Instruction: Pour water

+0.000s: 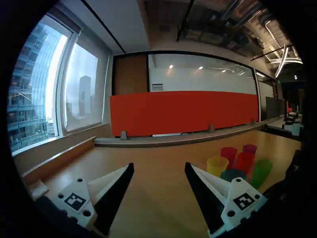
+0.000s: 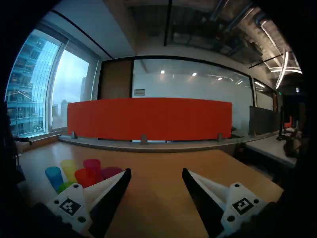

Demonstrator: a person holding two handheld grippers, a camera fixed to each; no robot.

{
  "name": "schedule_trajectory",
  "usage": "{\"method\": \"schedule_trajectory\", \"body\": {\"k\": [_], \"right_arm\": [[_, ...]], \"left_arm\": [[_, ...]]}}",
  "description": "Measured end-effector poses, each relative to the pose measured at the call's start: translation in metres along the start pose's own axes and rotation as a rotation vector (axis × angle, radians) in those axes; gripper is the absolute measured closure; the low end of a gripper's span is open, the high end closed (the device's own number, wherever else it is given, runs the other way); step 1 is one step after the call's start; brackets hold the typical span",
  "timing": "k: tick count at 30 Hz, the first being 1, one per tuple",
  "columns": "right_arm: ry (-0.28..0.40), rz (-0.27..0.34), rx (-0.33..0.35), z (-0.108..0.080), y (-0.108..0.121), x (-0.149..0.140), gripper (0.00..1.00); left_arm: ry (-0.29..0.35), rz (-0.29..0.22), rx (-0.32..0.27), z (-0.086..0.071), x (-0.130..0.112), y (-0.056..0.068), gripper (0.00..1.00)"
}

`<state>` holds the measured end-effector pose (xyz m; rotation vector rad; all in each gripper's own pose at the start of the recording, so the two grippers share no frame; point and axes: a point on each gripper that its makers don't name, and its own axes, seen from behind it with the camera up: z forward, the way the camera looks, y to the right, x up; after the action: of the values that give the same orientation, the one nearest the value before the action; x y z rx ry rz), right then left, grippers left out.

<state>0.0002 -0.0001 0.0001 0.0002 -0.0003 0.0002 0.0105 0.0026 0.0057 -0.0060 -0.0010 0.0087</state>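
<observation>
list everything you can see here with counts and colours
translucent plastic cups: six; yellow, red, pink, purple, green, blue-teal; clustered on the table between the two grippers
wooden table: one, light brown, under both grippers
red partition panel: one, red, along the table's far edge
large windows: two panes, far left, city buildings outside
curved ceiling light: one, white, upper right
left gripper: one, white with black fingers, open, empty
right gripper: one, white with black fingers, open, empty
</observation>
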Motion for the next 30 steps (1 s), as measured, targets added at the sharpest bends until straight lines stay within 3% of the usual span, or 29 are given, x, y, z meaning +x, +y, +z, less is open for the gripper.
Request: {"method": "schedule_trajectory", "body": {"k": [6, 12, 22, 30], "right_arm": [[-0.017, 0.015, 0.021, 0.006, -0.004, 0.019, 0.0], [-0.018, 0.019, 0.041, 0.011, -0.008, 0.05, 0.0], [0.021, -0.005, 0.077, 0.014, -0.015, 0.109, 0.0], [0.018, 0.004, 0.101, 0.017, -0.018, 0.134, 0.0]], "left_arm": [[0.014, 0.021, -0.027, 0.006, 0.032, 0.004, 0.05], [0.035, 0.003, -0.061, 0.01, 0.07, 0.011, 0.05], [0.082, -0.02, -0.098, 0.013, 0.141, 0.009, 0.05], [0.096, 0.0, -0.121, 0.019, 0.175, 0.006, 0.05]]}}
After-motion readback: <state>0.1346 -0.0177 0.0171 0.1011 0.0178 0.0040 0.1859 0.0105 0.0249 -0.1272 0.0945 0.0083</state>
